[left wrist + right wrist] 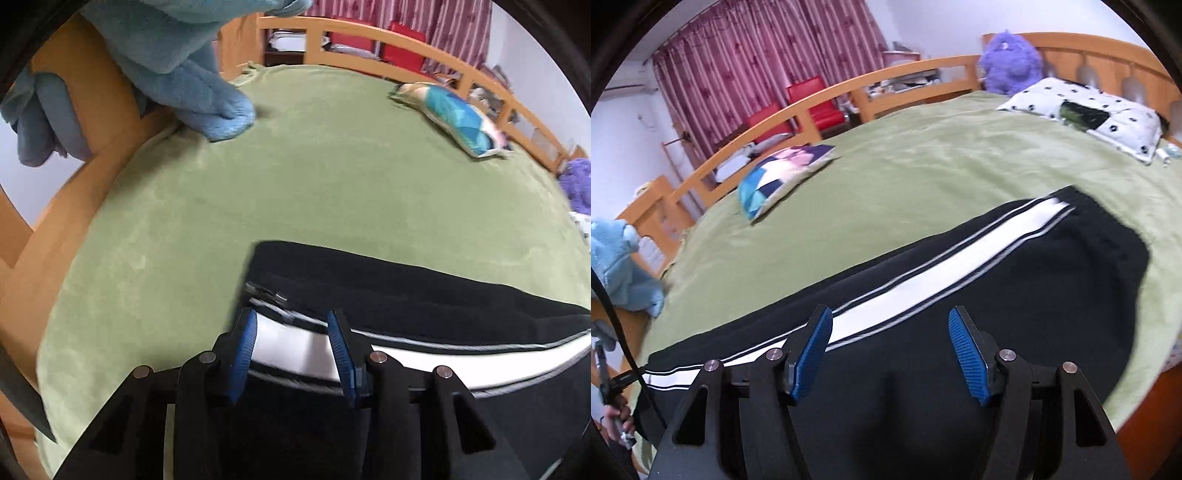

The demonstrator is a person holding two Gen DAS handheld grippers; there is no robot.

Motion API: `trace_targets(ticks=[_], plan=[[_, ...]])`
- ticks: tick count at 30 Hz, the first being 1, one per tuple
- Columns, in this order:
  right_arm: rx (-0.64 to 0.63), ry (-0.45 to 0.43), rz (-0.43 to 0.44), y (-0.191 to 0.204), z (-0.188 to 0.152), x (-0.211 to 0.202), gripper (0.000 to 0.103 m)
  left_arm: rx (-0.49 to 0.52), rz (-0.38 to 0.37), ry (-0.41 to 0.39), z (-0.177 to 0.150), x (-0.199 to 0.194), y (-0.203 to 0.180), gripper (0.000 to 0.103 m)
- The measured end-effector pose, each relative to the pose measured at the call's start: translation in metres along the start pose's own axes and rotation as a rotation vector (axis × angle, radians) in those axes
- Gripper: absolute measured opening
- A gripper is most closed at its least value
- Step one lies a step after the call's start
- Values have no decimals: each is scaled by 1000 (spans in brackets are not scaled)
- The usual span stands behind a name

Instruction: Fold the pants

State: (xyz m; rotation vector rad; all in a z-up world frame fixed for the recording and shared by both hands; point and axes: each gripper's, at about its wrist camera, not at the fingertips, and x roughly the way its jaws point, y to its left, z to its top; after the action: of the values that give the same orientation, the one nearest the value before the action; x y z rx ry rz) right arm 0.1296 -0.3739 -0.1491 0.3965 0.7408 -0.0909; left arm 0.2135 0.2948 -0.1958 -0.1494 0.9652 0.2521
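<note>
Both grippers (291, 319) (890, 317) gape over flat, white-striped black pants (960, 266).

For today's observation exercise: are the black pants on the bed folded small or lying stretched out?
Stretched out lengthwise. The black pants run long across the green blanket, their white stripe unbroken from end to end.

My right gripper (890, 321) hangs with jaws spread over the black pants (1052, 273) on the green blanket (923, 166).

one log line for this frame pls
phase: pre-grasp | pants: flat on green blanket, stripe up | left gripper: open over cuff end | right gripper: open over pants, nothing held
</note>
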Motion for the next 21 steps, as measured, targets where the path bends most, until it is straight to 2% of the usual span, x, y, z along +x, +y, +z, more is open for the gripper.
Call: trace_targets(ticks=[2,4,6,7,9,12,15,19,21], plan=[[-2,7,14,4,-9,8,65,-13,-6,-3,3,6,6,38],[8,13,11,4,-19,13,65,-21,-62,34,3,17,8,38],[22,28,12,3,-25,19,65,-8,-66,69,5,27,5,35],[25,33,8,1,-24,21,65,4,-61,42,6,25,4,22],[29,30,-7,-2,-23,24,65,22,-123,-33,12,11,2,19],[44,19,-20,-8,-21,25,65,-40,-174,-172,23,-24,14,19],[66,-2,-23,-16,-21,22,65,-59,-163,-234,36,-32,16,19],[73,23,-29,-18,-23,30,65,-21,-74,-188,39,1,-3,19],[61,34,-37,-16,-25,32,65,-23,-47,-121,38,20,-5,21]])
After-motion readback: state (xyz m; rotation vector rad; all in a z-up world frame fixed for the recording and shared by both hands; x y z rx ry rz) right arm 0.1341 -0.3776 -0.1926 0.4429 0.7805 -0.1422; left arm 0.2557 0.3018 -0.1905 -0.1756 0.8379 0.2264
